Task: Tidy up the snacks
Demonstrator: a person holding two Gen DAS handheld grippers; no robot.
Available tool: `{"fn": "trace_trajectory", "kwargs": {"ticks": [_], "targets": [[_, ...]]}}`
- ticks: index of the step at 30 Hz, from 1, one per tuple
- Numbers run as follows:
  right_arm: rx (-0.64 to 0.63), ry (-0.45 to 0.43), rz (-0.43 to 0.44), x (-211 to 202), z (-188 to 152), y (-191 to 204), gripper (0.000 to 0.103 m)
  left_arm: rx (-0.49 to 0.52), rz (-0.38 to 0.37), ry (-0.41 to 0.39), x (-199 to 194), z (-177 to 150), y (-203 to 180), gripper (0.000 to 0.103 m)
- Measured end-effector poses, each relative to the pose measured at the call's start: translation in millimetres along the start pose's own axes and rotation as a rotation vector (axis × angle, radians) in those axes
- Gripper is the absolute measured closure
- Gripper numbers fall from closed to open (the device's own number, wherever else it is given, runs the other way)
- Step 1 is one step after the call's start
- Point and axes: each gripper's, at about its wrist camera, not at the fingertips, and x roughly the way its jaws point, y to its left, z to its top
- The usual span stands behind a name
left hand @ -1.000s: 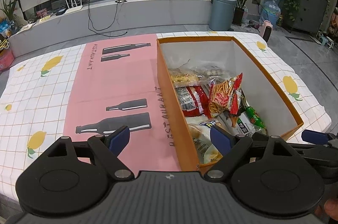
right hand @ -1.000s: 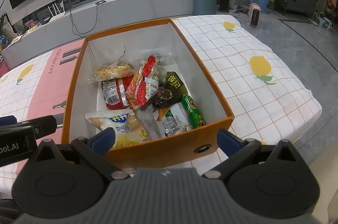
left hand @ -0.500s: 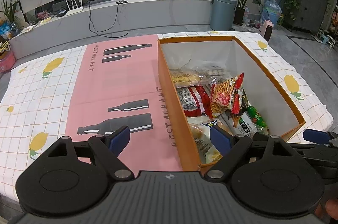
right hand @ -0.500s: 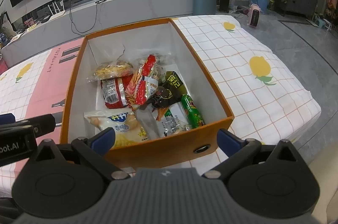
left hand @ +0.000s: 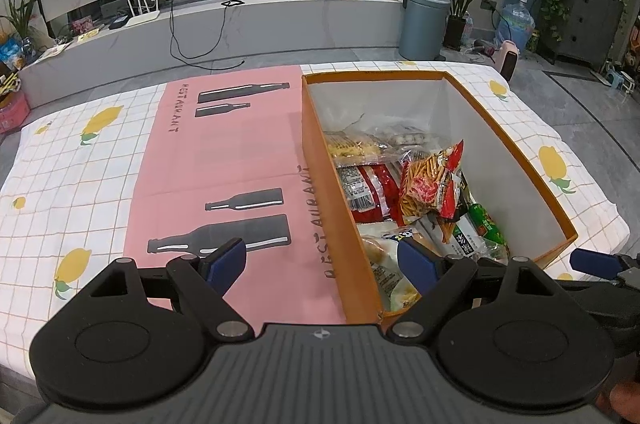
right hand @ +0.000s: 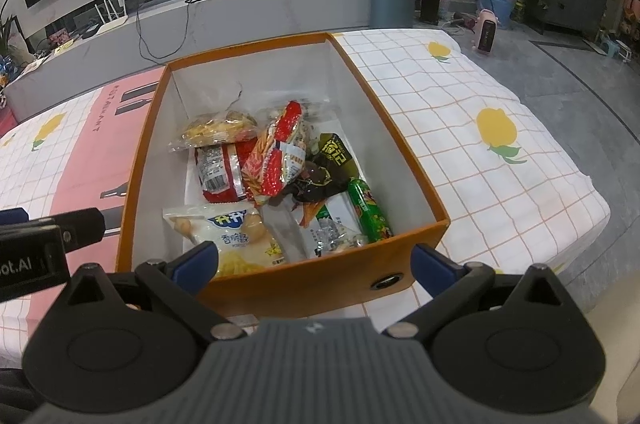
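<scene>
We hold the left claw (left hand: 320, 262) spread wide and empty, low over the near end of the pink runner (left hand: 224, 160), its right finger just above the box's near left corner. The right claw (right hand: 314, 260) is likewise wide open and empty, hovering in front of the near wall of the orange box (right hand: 320, 288), which sits on the lemon-print cloth (right hand: 480, 104) covering the tabletop.

All the snacks lie inside that box, heaped toward its near and middle part. From the right wrist view we count one white chip bag (right hand: 232, 236) nearest us, one red sausage pack (right hand: 218, 172), one clear pack of yellow pieces (right hand: 218, 130) farther back, one red-and-orange stick-snack bag (right hand: 276, 152) propped on top, one dark packet with yellow lettering (right hand: 334, 160), one green tube-shaped pack (right hand: 368, 210), and one white-green packet (right hand: 336, 220) beside it. Behind the propped bag lies at least one more pale pack, too hidden for us to count surely.

We judge the risks as these: the packs overlap, so closing on one may drag or pinch a neighbour; the glossy film may slip between the fingers; the chip bag could be crushed by a hard squeeze; and a low approach could knock the box wall and shove the box across the cloth.
</scene>
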Motion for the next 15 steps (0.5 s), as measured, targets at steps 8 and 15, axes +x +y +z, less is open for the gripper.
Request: {"fn": "trace_trajectory", "kwargs": {"ticks": [8,15], "targets": [[-0.022,-0.009,0.021,-1.6,-0.6,7.4,0.003,-0.002,-0.005,0.0,-0.4,-0.4,-0.7,0.003],[-0.026,-0.008,0.017,-1.1,-1.2,8.4,0.003,-0.001,-0.003,-0.001,-1.1,0.3,-1.0,0.003]]}}
